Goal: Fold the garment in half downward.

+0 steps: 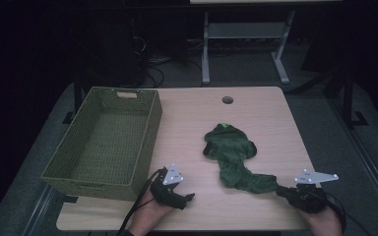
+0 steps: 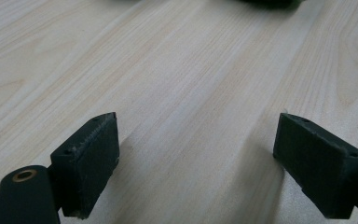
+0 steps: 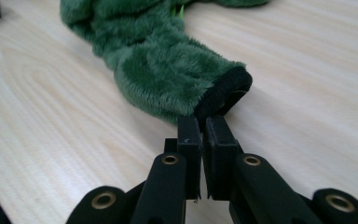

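R claw [image 3: 204, 128] clenched on green plush's [image 1: 231, 152] black cuff; L claw [image 2: 196, 158] released, idle left of plush; move into basket [image 1: 128, 179] w/ plush not yet begun

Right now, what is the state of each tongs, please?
Left tongs: open, holding nothing, over the bare table.
Right tongs: closed on the black cuff of the green plush garment.
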